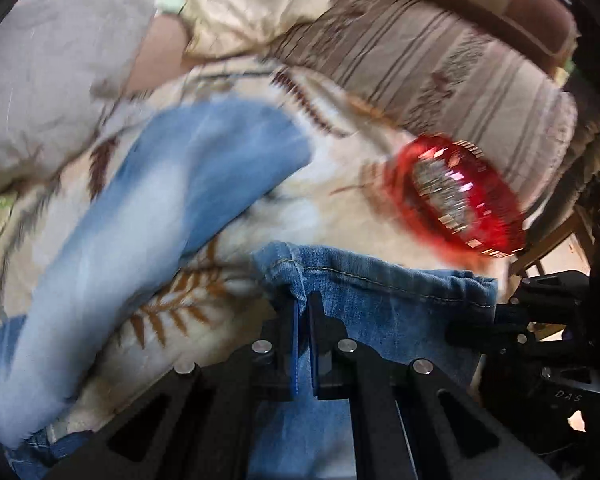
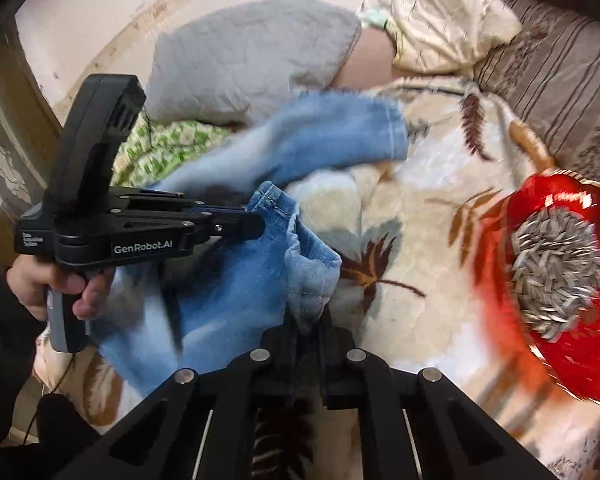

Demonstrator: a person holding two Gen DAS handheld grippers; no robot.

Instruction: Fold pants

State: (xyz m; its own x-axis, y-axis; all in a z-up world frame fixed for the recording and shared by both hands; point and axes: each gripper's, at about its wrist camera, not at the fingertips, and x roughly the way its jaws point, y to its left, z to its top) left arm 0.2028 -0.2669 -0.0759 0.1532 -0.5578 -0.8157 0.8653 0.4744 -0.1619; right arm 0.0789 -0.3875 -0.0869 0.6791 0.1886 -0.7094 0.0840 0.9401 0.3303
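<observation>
Light-blue jeans (image 1: 380, 304) lie on a leaf-patterned blanket (image 1: 340, 184). In the left wrist view my left gripper (image 1: 303, 300) is shut on the stitched hem of one leg, near its left corner. My right gripper (image 1: 496, 314) pinches the same hem at its right corner. The other leg (image 1: 160, 200) stretches away up-left, blurred. In the right wrist view my right gripper (image 2: 306, 320) is shut on the bunched hem of the jeans (image 2: 240, 280). My left gripper (image 2: 260, 218), held by a hand (image 2: 60, 284), grips the hem's far corner.
A red bowl (image 2: 560, 272) of sunflower seeds sits on the blanket (image 2: 420, 208) to the right, close to the hem; it also shows as the red bowl (image 1: 452, 196) in the left view. A grey pillow (image 2: 252, 60), a cream pillow (image 2: 440, 28) and green cloth (image 2: 160, 148) lie behind.
</observation>
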